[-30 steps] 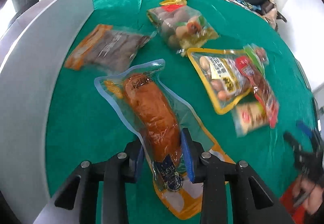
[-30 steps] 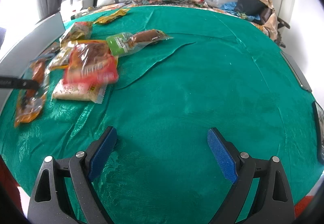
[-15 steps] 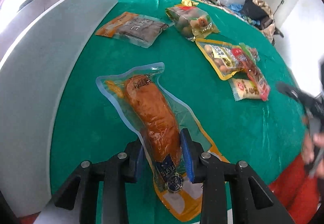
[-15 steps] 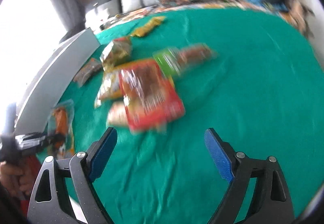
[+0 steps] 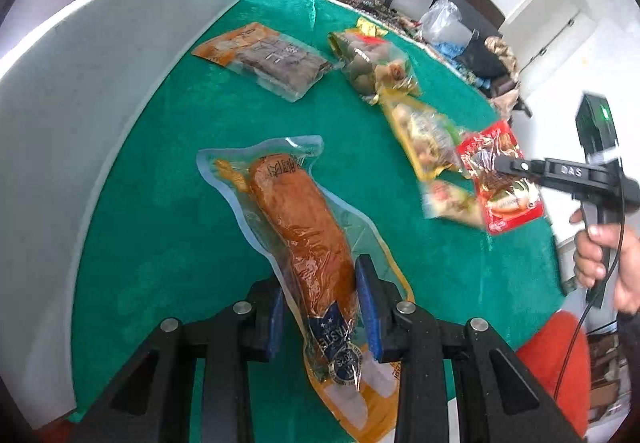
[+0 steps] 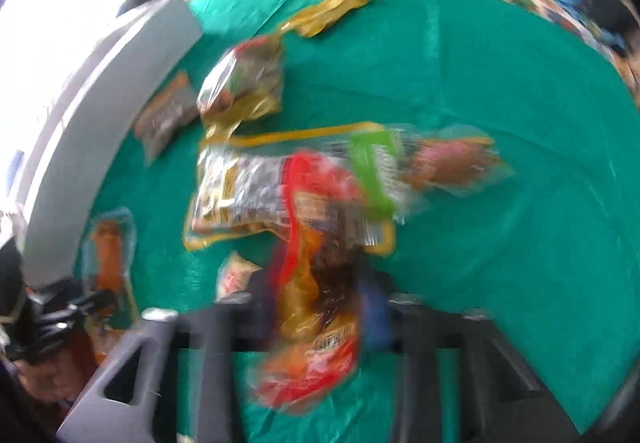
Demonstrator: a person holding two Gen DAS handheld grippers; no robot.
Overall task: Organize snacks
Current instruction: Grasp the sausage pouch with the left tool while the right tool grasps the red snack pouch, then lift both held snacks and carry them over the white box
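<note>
My left gripper (image 5: 320, 299) is shut on a clear pack holding an orange-brown sausage (image 5: 304, 227), held over the green tablecloth (image 5: 168, 163). My right gripper (image 6: 316, 307) is closed around a red snack pack (image 6: 316, 307); that view is blurred. In the left wrist view the right gripper (image 5: 504, 167) grips the red pack (image 5: 500, 183) at the right. The sausage pack also shows in the right wrist view (image 6: 110, 243) at the far left.
A grey-white wall panel (image 5: 80, 63) runs along the left of the table. Other snack packs lie on the cloth: a brown one (image 5: 276, 61), a bag of round pieces (image 5: 372, 63), a yellow-edged pack (image 5: 424, 135), a small pale pack (image 5: 448, 199), a green-labelled pack (image 6: 400, 171).
My right gripper swung left over the snack pile and closed on the red pack. My left gripper has kept its hold on the sausage pack and lifted back slightly.
</note>
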